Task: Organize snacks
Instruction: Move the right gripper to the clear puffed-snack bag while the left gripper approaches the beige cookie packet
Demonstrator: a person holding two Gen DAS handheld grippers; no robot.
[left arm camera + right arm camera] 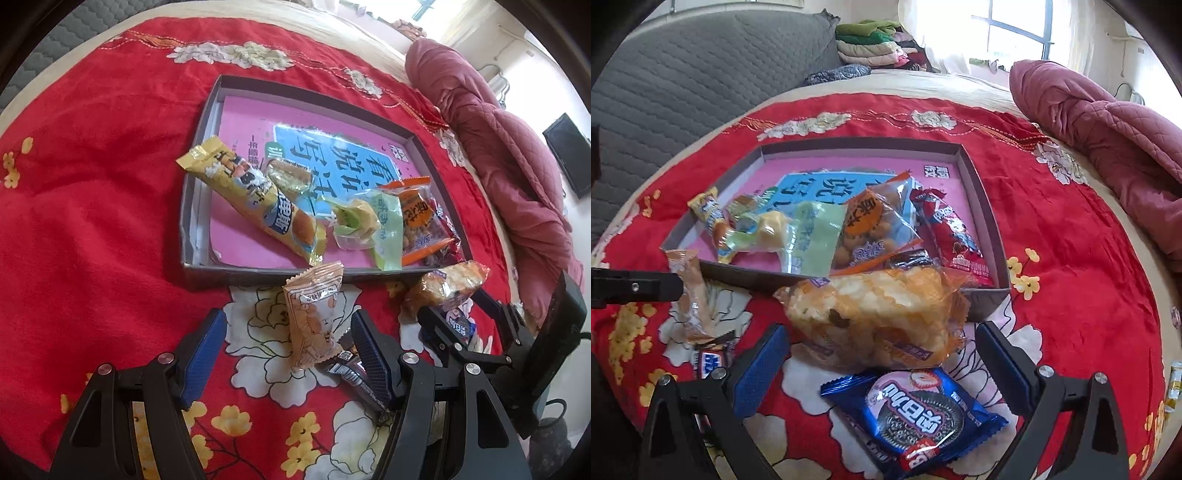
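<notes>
While low over the cloth (pixel 92 221), both tools (pixel 288 343) (pixel 882 354) agape.

Several snack packets (pixel 871 225) lie inside a shallow box (pixel 982 206) on the bedspread (pixel 1071 266). A rice cracker pack (pixel 875 317) rests at the box's 6 o'clock edge, a cookie packet (pixel 916 417) nearer still.

Left gripper (pixel 288 354): we see black angular plastic arms with triangular cut-outs.
Left gripper pads (pixel 201 354): blue, finely cross-hatched rectangular faces on both fingers.
Left gripper screws (pixel 104 369): round silver heads, one at each arm joint.
Right gripper (pixel 882 369): we see the same black frame and hollow triangular struts.
Right gripper pads (pixel 757 373): blue textured face on the left finger; the right finger shows dark.
Right gripper screws (pixel 1044 370): silver, round, on the arm joints.
</notes>
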